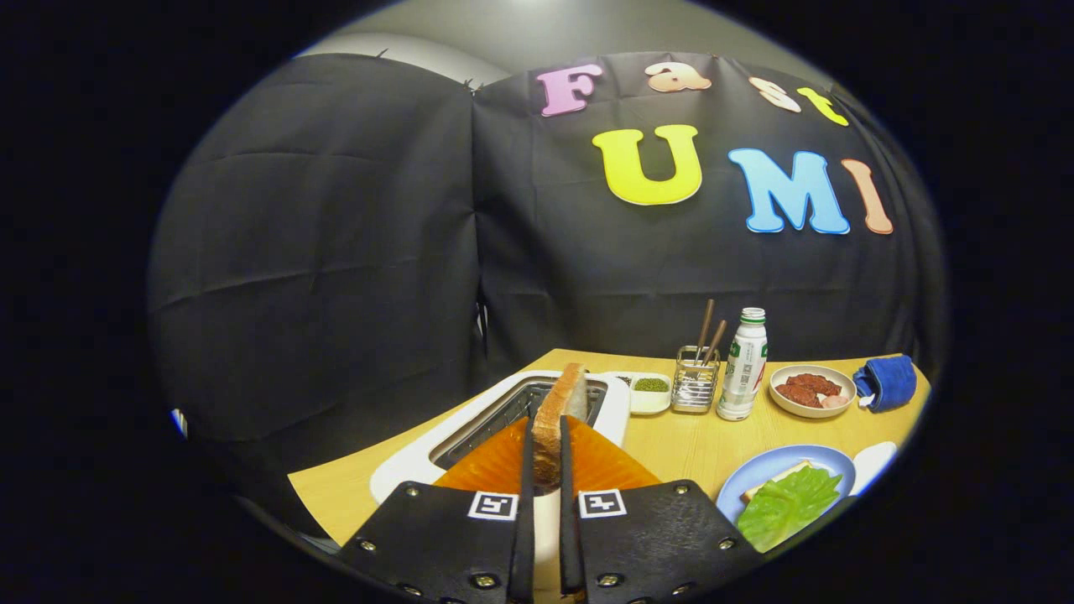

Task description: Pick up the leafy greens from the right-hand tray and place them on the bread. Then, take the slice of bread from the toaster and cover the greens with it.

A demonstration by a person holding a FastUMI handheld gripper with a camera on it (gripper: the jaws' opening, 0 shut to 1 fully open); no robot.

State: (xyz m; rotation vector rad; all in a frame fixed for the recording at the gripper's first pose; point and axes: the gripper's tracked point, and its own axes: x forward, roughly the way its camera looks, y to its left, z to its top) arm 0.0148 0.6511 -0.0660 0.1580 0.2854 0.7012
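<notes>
**Toast slice pinched edge-on, greens already laid on the plate**

The tool (545, 457) is nearly closed, its two fingers pressing on the flat faces of the slice of bread (560, 411), which stands upright between them with its crust edge facing the camera. The slice sits above the slot of the white toaster (604, 401); whether its lower end is clear of the slot cannot be told, since the fingers hide it.

Off to the right of the fingers, on the wooden desk (671, 445), a blue plate (776, 460) carries the leafy greens (789, 502) spread over another piece of bread (776, 480), of which only a pale corner shows. The first half of the task looks done; covering the greens is what remains.

The slice is judged light, dry and fairly stiff if toasted, yet crumbly: too hard a squeeze would likely dent or crack the crumb, too loose a hold could let it slip or swing. The hold low on the faces looks reasonable, leaving most of the slice free above. It will have to be turned from upright to flat before it goes down, and the soft, limp greens could slide if the slice is dragged across them rather than lowered straight
</notes>
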